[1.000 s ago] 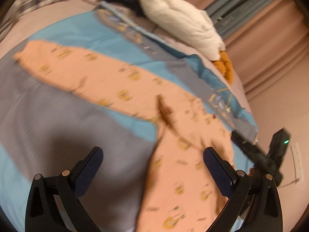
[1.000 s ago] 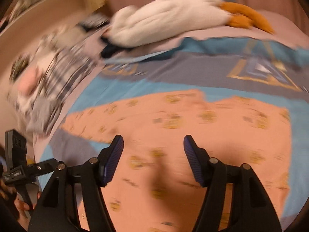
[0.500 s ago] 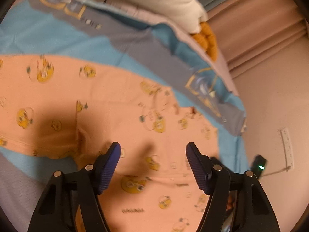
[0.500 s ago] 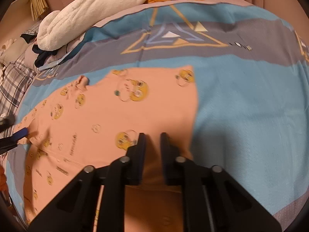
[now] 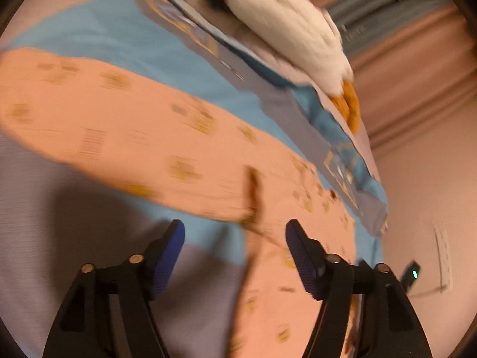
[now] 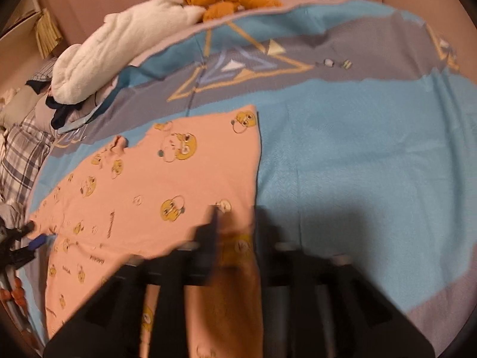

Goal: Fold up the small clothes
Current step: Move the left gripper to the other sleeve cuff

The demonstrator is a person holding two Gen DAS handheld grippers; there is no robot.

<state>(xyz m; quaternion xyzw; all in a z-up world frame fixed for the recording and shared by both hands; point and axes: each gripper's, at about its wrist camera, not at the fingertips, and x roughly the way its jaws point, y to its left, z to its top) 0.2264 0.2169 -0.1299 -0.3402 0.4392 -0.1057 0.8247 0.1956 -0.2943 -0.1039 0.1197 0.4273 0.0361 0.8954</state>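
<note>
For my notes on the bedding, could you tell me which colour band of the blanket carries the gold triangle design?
The grey band beyond the peach garment carries the triangle design; the blue band beside the garment is plain.

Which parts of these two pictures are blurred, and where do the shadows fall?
Left wrist view: motion blur smears the peach garment and its prints; the left gripper stays sharp, a shadow lying on the bedspread beside it. Right wrist view: the garment and bedspread are crisp, but the opening right gripper is smeared and casts a dark shadow to its right.
</note>
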